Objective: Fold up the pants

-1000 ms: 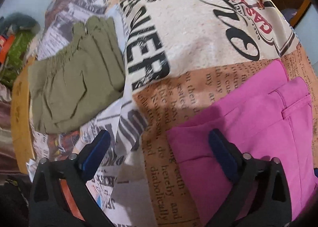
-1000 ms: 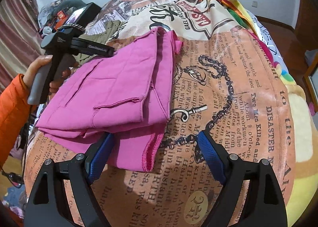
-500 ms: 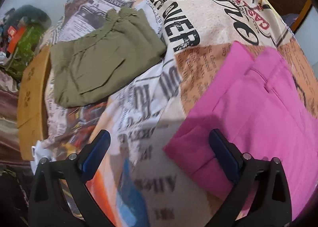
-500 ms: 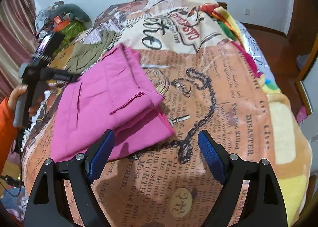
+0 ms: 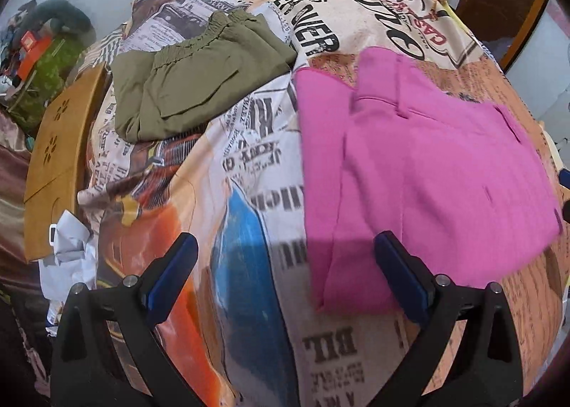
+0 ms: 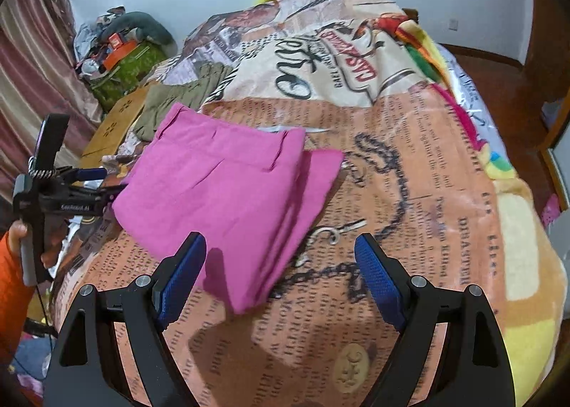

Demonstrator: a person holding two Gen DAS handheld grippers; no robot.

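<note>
1. Left wrist view: we find the left gripper (image 5: 285,273) spread wide and empty, low in the frame. The pink pants (image 5: 420,171) lie folded at centre right on the printed blanket (image 5: 249,171); olive pants (image 5: 199,75) lie upper left, apart from them.

2. Right wrist view: the right gripper (image 6: 279,275) is likewise wide and empty, the pink pants (image 6: 228,189) at centre left. We judge the fold complete; any last step should square the offset lower layer.

Home bedroom: bed (image 6: 445,193) wearing newsprint-pattern blanket (image 5: 249,175), curtain (image 6: 32,68) hanging at side, clutter pile (image 6: 121,47) sitting by wall, wood furn.
</note>
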